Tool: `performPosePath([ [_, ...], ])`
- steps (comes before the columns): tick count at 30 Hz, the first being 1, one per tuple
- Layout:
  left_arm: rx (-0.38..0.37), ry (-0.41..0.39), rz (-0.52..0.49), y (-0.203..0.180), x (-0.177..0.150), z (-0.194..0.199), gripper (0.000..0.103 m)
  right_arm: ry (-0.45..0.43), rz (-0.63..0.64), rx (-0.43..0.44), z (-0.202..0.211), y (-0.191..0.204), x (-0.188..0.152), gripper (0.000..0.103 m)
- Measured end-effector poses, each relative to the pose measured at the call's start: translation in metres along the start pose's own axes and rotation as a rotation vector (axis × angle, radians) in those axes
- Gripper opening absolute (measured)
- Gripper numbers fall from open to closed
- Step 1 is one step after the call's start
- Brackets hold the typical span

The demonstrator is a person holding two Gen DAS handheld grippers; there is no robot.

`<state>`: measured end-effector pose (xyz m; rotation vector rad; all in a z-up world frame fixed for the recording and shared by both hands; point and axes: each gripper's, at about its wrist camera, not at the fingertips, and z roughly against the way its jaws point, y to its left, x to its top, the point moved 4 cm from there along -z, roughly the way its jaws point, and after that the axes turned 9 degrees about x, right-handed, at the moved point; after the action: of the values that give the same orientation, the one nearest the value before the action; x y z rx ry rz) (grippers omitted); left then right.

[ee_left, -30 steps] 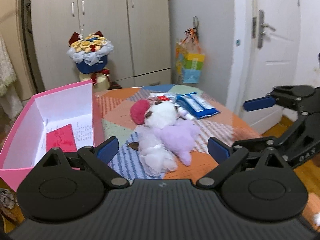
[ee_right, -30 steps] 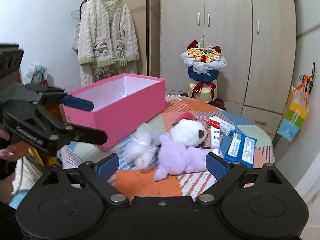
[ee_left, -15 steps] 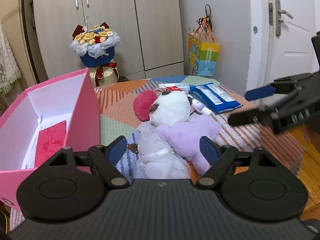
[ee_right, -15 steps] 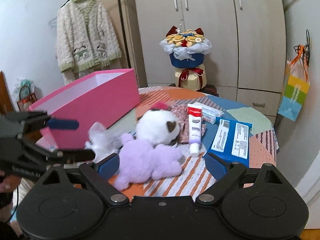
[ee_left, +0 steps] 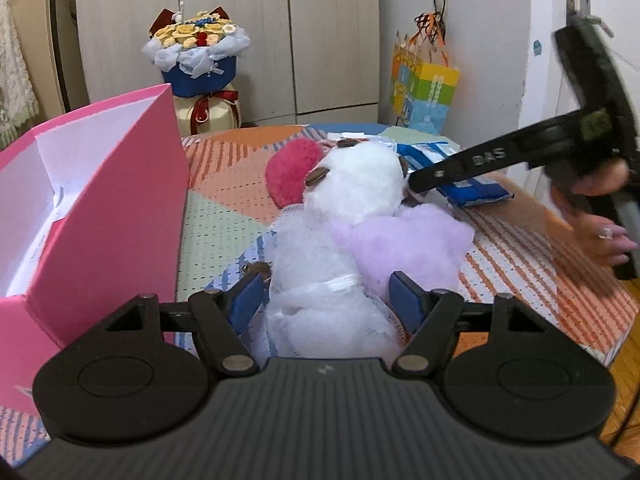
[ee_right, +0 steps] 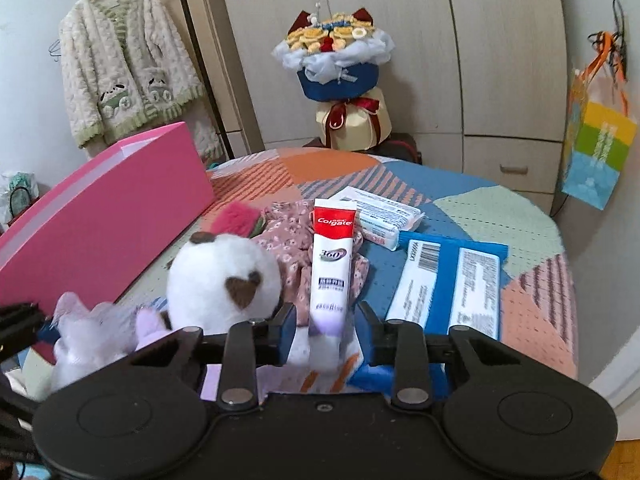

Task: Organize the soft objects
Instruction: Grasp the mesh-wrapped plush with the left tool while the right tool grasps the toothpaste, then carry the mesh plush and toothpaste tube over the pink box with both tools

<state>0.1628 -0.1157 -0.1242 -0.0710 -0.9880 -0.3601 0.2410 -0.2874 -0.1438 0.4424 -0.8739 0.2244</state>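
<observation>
White tulle bundle (ee_left: 320, 292) sits between the left gripper (ee_left: 324, 296)'s parted fingers; feather-light and squashy, best pinched at its ribboned waist. Right gripper (ee_right: 326, 330) likewise gapes.

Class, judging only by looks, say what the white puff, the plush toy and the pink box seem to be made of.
White puff: sheer gathered netting, probably tulle; translucent, crinkled folds.
Plush toy: fuzzy synthetic fur, matte; soft blurred outline, brown heart patch.
Pink box: stiff card or paperboard, smooth matte; flat walls, crisp edges, white inside.
</observation>
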Motion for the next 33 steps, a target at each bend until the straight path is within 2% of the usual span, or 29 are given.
performPosePath([
  [1, -0.008, -0.002, 0.009, 0.002, 0.000, -0.001, 0.068, 0.005, 0.000, 0.005, -0.003, -0.003, 0.000, 0.037],
  [7, -0.086, 0.034, 0.136, 0.017, 0.000, -0.009, 0.042, 0.033, -0.020, -0.003, -0.025, -0.007, 0.003, 0.038],
  [9, -0.087, 0.029, 0.147, 0.018, 0.000, -0.008, 0.040, 0.024, -0.019, -0.010, -0.028, -0.007, 0.004, 0.037],
  [10, -0.092, 0.028, 0.152, 0.019, 0.000, -0.008, 0.039, 0.020, -0.015, -0.016, -0.028, -0.006, 0.004, 0.029],
  [11, -0.097, 0.030, 0.157, 0.020, -0.001, -0.009, 0.037, 0.018, -0.006, -0.024, -0.028, -0.004, 0.005, 0.028],
  [17, -0.108, 0.028, 0.217, 0.027, -0.002, -0.007, 0.034, -0.008, 0.073, -0.090, -0.018, 0.010, 0.002, 0.028],
  [23, -0.085, -0.018, 0.209, 0.027, -0.001, 0.007, 0.034, -0.037, 0.107, -0.150, -0.001, 0.023, -0.002, 0.028],
  [29, -0.076, -0.049, 0.219, 0.032, -0.002, 0.021, 0.034, -0.008, 0.111, -0.167, 0.007, 0.031, -0.014, 0.028],
  [33, -0.067, -0.040, 0.222, 0.032, -0.005, 0.020, 0.034, 0.030, 0.085, -0.163, 0.012, 0.033, -0.020, 0.028],
])
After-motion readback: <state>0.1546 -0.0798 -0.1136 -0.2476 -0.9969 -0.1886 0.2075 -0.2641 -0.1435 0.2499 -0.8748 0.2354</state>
